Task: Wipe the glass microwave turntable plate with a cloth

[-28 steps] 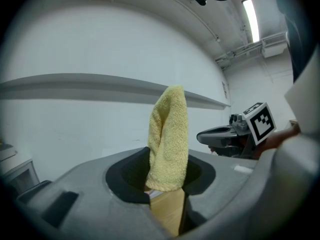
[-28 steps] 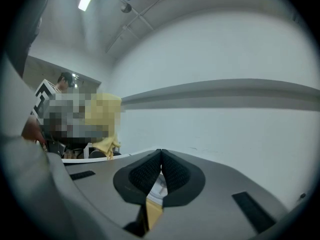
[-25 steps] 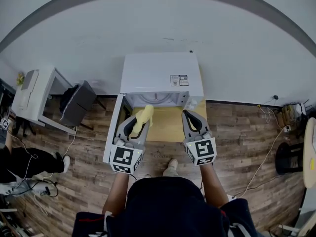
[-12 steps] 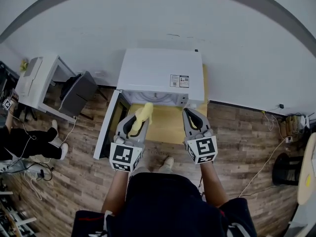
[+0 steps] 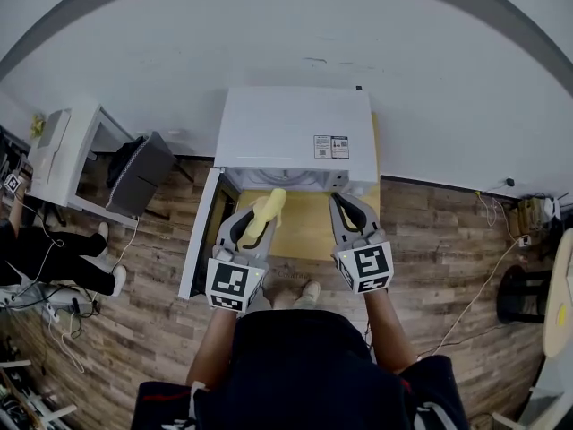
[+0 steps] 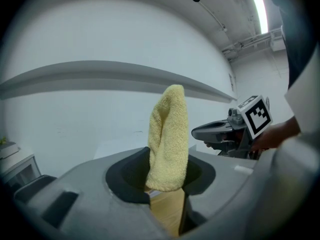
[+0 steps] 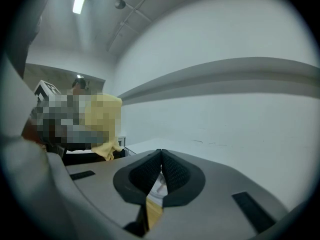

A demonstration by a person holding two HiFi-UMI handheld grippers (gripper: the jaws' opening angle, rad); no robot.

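Note:
A white microwave point(image 5: 295, 137) stands against the wall with its door point(image 5: 200, 236) swung open to the left. Its cavity point(image 5: 285, 179) is a pale slit, and I cannot make out the glass plate in it. A folded yellow cloth point(image 5: 271, 206) sticks up from my left gripper point(image 5: 254, 213), which is shut on it just in front of the opening. The cloth point(image 6: 168, 134) stands upright between the jaws of that gripper point(image 6: 167, 181). My right gripper point(image 5: 337, 201) hovers beside it at the opening's right. Its jaws point(image 7: 161, 156) are shut with nothing between them.
The microwave rests on a light wooden board point(image 5: 309, 227) above a wood-plank floor. A white desk point(image 5: 63, 164) and a dark chair point(image 5: 139, 182) stand at the left. A person's legs point(image 5: 45, 262) show at the far left. Cables point(image 5: 474, 294) trail at the right.
Both grippers have edged a little forward and down toward the microwave's open front. The cloth stays pinched in the left jaws, and the right jaws stay shut.

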